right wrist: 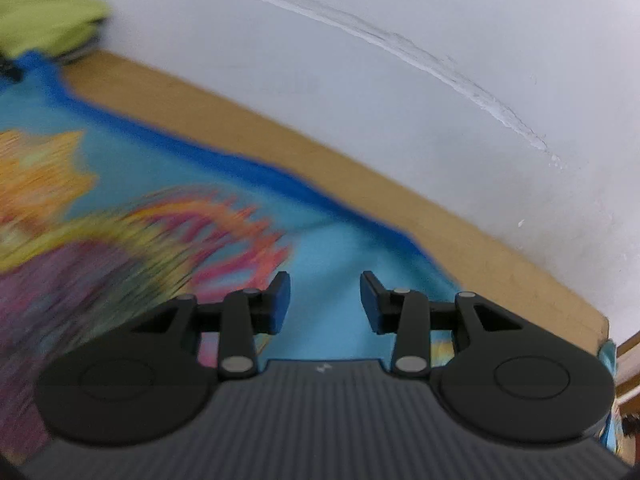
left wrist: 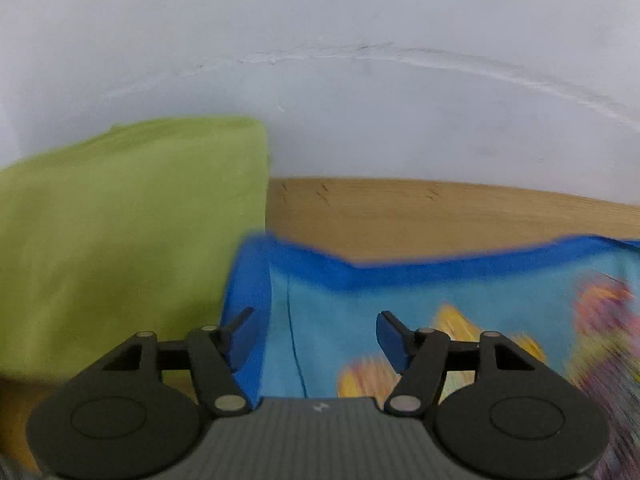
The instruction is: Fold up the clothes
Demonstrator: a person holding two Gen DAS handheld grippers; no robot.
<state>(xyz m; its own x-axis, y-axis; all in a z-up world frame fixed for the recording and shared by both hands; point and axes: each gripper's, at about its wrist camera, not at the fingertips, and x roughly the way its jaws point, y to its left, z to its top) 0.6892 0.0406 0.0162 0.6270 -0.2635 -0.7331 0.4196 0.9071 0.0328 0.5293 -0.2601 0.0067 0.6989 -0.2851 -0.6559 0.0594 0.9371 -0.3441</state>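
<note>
1. A light blue garment (left wrist: 344, 320) with a darker blue border and a bright multicoloured print lies spread flat on the wooden table (left wrist: 420, 216), reaching toward the table's far edge, which meets a white wall (left wrist: 360, 100).
2. Its dark blue border runs roughly parallel to that far edge; a strip of bare wood shows between border and wall in both wrist views. The long axis appears to run left-right across the table.
3. The left gripper (left wrist: 314, 334) hovers low over the garment's left end, near its far-left corner; its jaws stand wide apart with nothing between them.
4. The right gripper (right wrist: 325, 300) hovers over the garment's right part, close to the border as it runs toward the table's right corner (right wrist: 600, 320); its jaws are also spread and hold nothing.
5. A green cloth (left wrist: 132, 232) lies at the table's far-left, just beside the blue corner; whether they touch I cannot tell. It looks stacked or folded, though blur hides detail.
6. Judgement: each gripper sits nearest its own end, so the far border ahead of both grippers is the edge a 2-handed fold would turn on. Whether the garment already carries a fold cannot be settled; the near part is hidden.
</note>
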